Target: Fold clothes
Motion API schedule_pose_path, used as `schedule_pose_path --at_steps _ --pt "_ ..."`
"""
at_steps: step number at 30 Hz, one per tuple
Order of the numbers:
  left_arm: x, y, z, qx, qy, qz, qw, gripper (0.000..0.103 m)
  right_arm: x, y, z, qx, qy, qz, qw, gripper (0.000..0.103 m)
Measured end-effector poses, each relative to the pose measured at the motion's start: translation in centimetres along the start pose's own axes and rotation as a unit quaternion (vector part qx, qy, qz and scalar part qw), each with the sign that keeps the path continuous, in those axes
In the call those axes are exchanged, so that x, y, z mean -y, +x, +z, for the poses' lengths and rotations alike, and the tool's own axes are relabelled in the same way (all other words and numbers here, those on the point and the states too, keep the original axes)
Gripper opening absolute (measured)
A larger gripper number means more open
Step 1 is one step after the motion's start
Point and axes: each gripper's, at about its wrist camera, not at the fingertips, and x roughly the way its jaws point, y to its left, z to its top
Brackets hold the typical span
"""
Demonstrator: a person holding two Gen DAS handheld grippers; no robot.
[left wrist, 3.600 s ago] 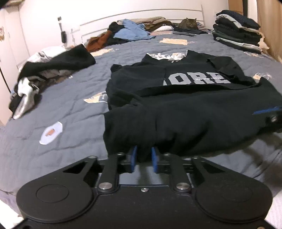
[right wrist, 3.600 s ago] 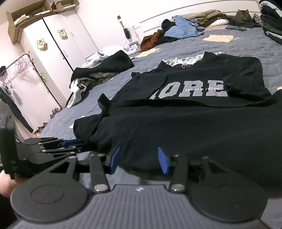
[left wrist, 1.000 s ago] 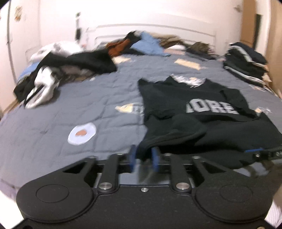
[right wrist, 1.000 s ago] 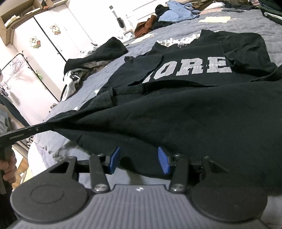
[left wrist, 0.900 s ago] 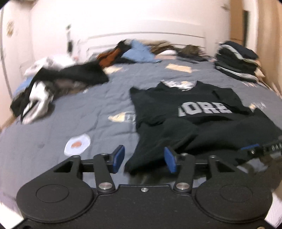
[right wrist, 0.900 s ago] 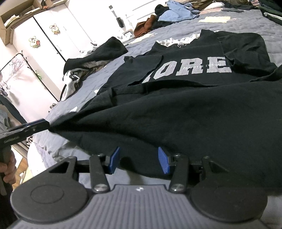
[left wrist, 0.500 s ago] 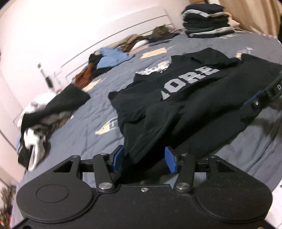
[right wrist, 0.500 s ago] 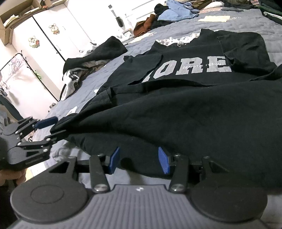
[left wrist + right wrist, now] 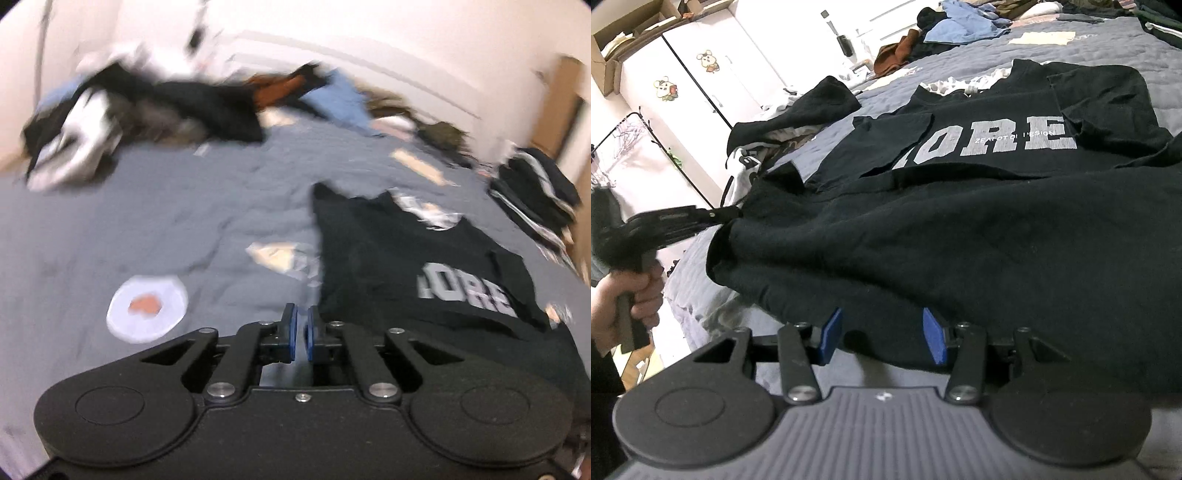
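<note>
Gripper, left (image 9: 730, 214): clamped almost shut, apparently on the hem corner of the black printed cotton T-shirt (image 9: 960, 240) spread on the grey quilted bed (image 9: 1108, 48). Right gripper (image 9: 882, 336): half open, hem between pads, unpinched. Close right first; keep hem taut and level; then fold toward collar.

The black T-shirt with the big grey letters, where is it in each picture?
Left wrist view: the black T-shirt lies right of centre on the grey bedspread, letters near the right edge.
Right wrist view: the black T-shirt fills the middle and right, letters near the top.
Shared landmark: the blue garment in the pile by the headboard.
</note>
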Motion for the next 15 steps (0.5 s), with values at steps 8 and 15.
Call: schedule_pose_path --at_steps 8,15 --pt "-2.0 -2.9 -1.0 -0.039 -0.108 -0.038 0.9926 0.016 0.2 -0.8 0.2 0.001 0.018 0.007 1.000 0.048" --pt "-3.0 -6.1 -3.8 -0.019 -0.230 -0.090 0.9689 0.050 -0.5 -1.7 0.3 0.010 0.015 0.019 1.000 0.048"
